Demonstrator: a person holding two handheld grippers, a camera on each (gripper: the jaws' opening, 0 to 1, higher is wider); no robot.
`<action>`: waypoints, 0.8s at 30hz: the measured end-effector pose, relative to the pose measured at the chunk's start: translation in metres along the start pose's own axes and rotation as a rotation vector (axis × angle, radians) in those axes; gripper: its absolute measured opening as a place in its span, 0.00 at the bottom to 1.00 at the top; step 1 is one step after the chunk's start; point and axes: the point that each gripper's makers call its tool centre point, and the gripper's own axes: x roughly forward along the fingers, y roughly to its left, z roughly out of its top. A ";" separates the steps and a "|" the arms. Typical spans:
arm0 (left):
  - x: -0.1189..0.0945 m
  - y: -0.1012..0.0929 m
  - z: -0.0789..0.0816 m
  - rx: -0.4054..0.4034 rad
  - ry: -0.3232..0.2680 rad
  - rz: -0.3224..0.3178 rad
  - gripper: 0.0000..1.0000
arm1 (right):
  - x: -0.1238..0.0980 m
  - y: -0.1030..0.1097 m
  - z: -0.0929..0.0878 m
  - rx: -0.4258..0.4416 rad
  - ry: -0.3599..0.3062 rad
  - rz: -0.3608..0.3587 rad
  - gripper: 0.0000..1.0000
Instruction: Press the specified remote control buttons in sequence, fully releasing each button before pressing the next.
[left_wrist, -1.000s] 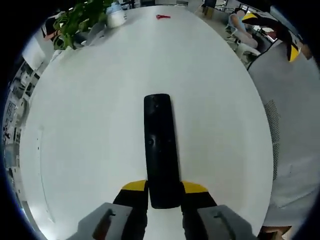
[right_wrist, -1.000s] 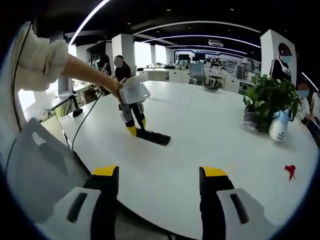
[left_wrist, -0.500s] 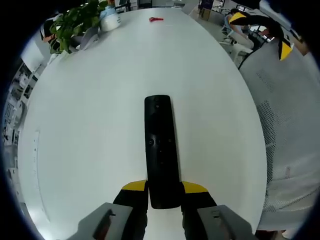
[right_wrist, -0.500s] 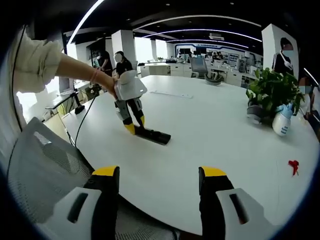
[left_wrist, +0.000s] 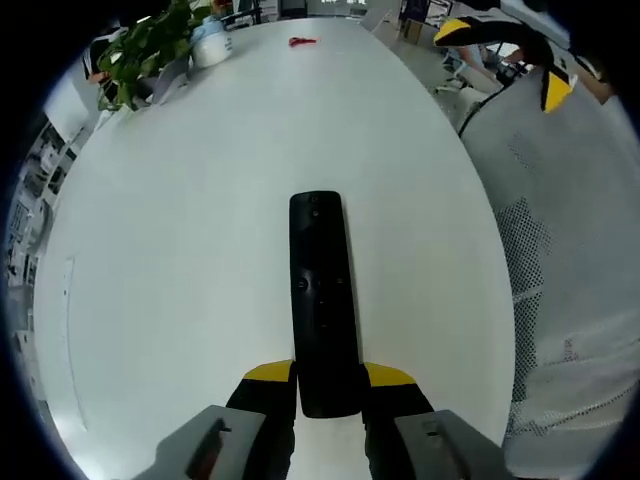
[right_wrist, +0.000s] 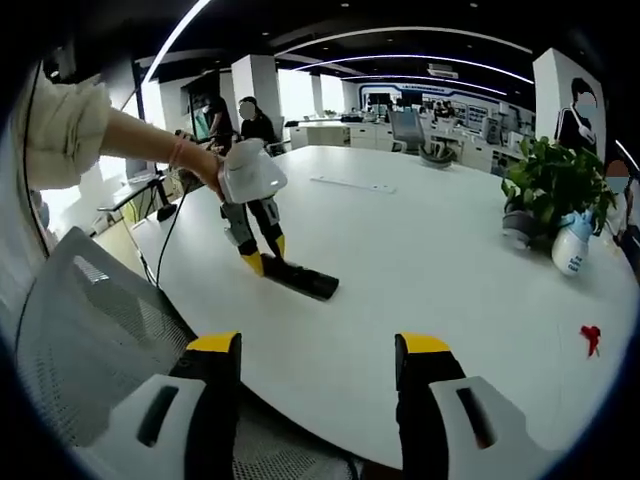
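A long black remote control (left_wrist: 322, 300) lies flat on the white table (left_wrist: 180, 250), buttons up, pointing away from me. My left gripper (left_wrist: 328, 378) is shut on the remote's near end, a yellow-tipped finger on each side. In the right gripper view the same remote (right_wrist: 300, 279) lies mid-table with the left gripper (right_wrist: 258, 255) clamped on its end, a person's hand holding that gripper from above. My right gripper (right_wrist: 318, 350) hangs open off the table's near edge, nothing between its fingers, well apart from the remote.
A potted plant (right_wrist: 550, 185) and a white spray bottle (right_wrist: 572, 250) stand at the table's far side, a small red object (right_wrist: 590, 338) near them. A grey mesh chair (right_wrist: 90, 350) sits by the table edge. People stand in the background.
Both views have shifted slightly with the hands. The left gripper stays shut on the remote, which has not moved on the table. The right gripper stays open.
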 end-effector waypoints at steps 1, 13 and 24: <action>0.000 -0.002 0.000 0.000 0.000 0.000 0.25 | 0.000 0.000 0.000 -0.002 0.001 0.003 0.63; 0.001 -0.029 -0.003 -0.003 -0.008 0.010 0.25 | 0.001 0.007 -0.001 -0.016 0.002 0.031 0.63; 0.000 -0.052 -0.006 -0.006 -0.017 0.011 0.25 | 0.001 0.012 -0.004 -0.040 0.019 0.051 0.62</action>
